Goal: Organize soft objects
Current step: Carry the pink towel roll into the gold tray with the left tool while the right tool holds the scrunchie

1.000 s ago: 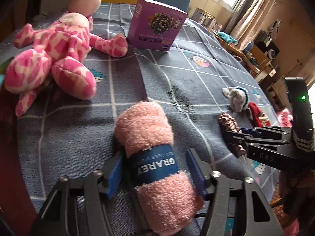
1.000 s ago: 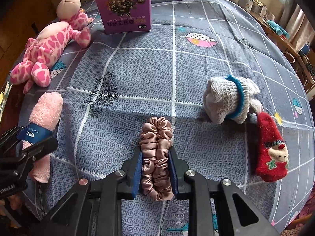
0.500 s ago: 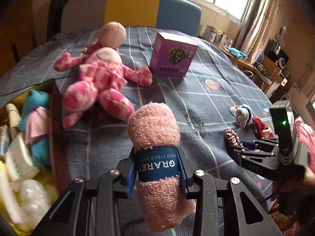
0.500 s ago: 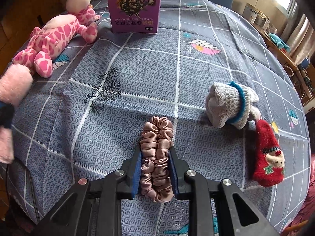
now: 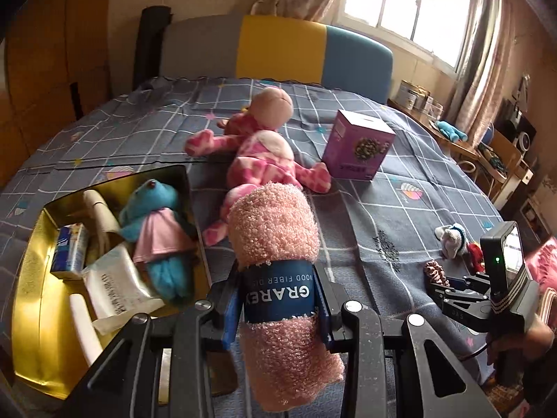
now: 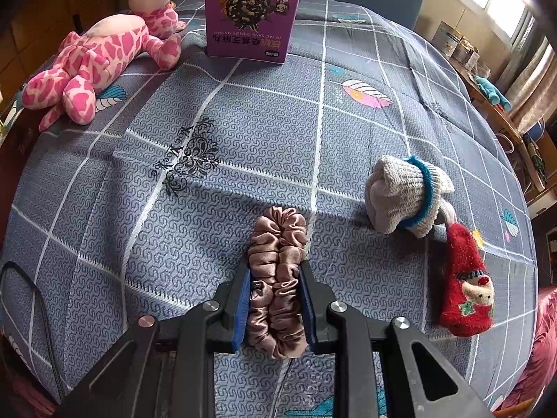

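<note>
Gripping the rolled pink towel by its blue paper band, the left gripper has carried it up off the tablecloth, where it lay a second ago, and now holds it in the air beside a gold tin box. The box (out of view a second ago) holds a blue plush bear, a small blue carton, a white packet and other items too unclear to name. The right gripper stays clamped on the satin scrunchie, which rests on the cloth, unchanged, near a grey knit glove and a red Christmas sock.
</note>
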The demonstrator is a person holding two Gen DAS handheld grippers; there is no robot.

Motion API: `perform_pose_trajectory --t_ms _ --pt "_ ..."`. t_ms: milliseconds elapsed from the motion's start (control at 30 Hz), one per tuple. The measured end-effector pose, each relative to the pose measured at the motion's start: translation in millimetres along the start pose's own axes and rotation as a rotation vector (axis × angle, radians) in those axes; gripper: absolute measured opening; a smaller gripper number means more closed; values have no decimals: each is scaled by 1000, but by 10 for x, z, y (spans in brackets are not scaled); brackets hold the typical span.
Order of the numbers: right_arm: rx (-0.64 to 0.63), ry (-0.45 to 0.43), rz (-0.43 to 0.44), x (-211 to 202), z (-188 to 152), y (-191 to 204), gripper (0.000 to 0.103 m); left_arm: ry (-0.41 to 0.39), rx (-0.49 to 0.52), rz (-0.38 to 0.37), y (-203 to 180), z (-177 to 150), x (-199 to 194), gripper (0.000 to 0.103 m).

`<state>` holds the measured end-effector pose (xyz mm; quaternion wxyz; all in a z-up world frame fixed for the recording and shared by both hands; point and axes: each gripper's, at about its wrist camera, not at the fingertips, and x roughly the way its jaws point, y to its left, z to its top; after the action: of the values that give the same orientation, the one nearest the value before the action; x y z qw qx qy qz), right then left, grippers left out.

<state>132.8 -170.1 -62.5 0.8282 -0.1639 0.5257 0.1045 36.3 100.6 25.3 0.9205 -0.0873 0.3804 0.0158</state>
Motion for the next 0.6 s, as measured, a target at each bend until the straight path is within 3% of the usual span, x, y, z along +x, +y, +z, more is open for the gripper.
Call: perform_pose_trajectory --t_ms 367,600 --pt "-56 -20 -40 -51 -50 161 24 -20 -85 53 487 -35 -180 36" --pt "-78 -27 -56 -67 -70 201 24 -35 -194 104 1104 -63 -379 36"
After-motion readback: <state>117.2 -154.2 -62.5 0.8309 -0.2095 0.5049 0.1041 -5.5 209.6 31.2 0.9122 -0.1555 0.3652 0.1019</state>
